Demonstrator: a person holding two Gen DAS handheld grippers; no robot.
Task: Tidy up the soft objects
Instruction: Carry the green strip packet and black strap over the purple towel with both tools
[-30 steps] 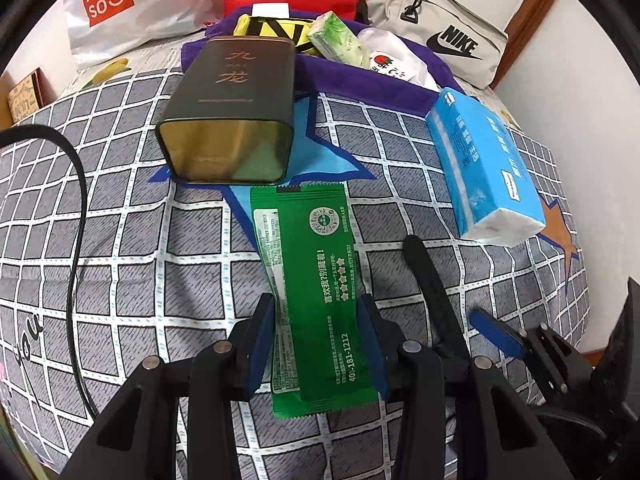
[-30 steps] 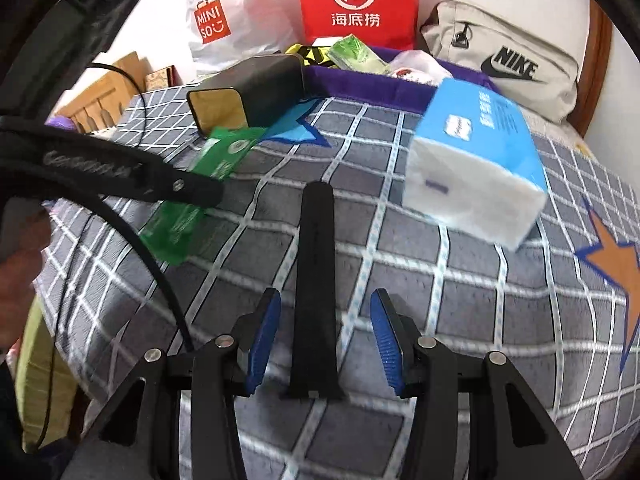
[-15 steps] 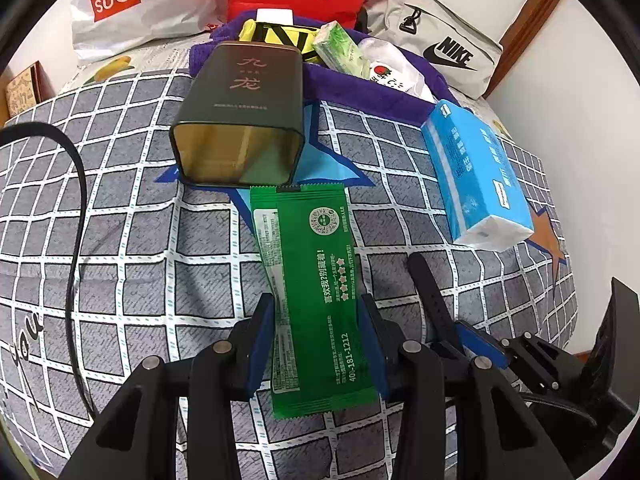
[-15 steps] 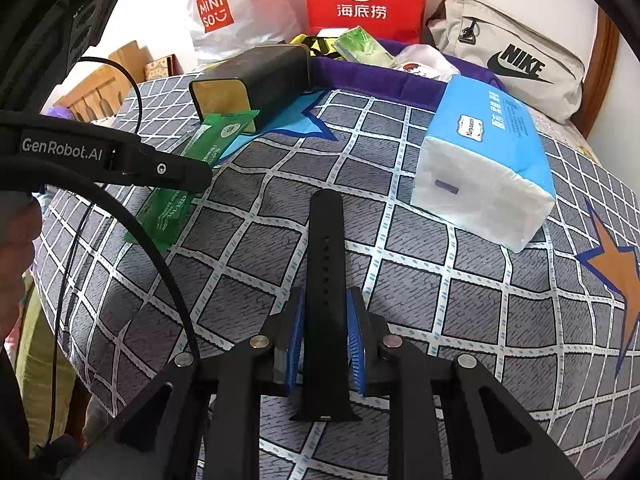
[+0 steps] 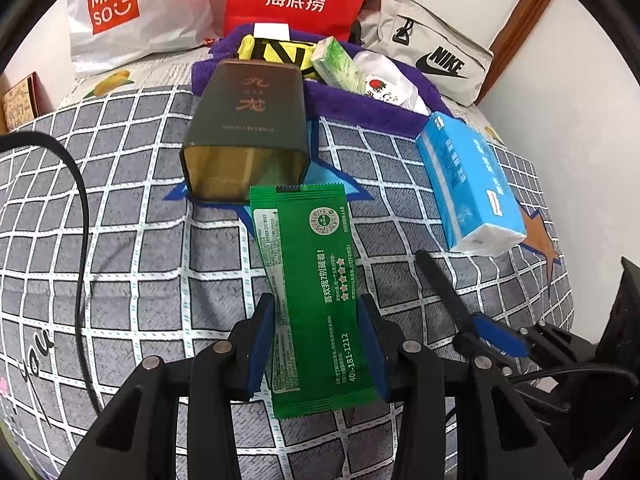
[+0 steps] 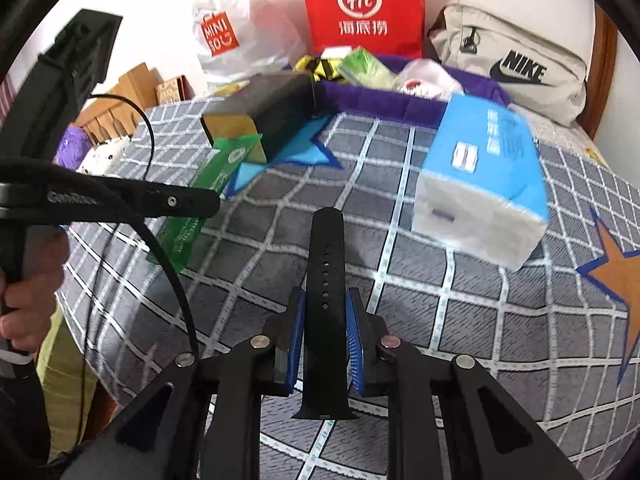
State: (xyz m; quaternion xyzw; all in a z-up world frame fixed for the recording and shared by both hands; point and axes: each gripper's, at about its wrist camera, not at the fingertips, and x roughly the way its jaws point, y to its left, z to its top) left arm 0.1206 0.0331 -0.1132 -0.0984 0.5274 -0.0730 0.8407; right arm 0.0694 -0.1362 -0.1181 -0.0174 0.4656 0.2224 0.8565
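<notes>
Left wrist view: the left gripper holds the green sachet as before, pads pinching its sides at lower centre; its long axis runs up-frame toward the open tin.

Right wrist view: the right gripper, spread a second ago, now pinches the black strap, ready to lift; strap points up-frame over the bed.

Black left gripper and right gripper, blue-padded fingers, silver screws, black cable.
</notes>
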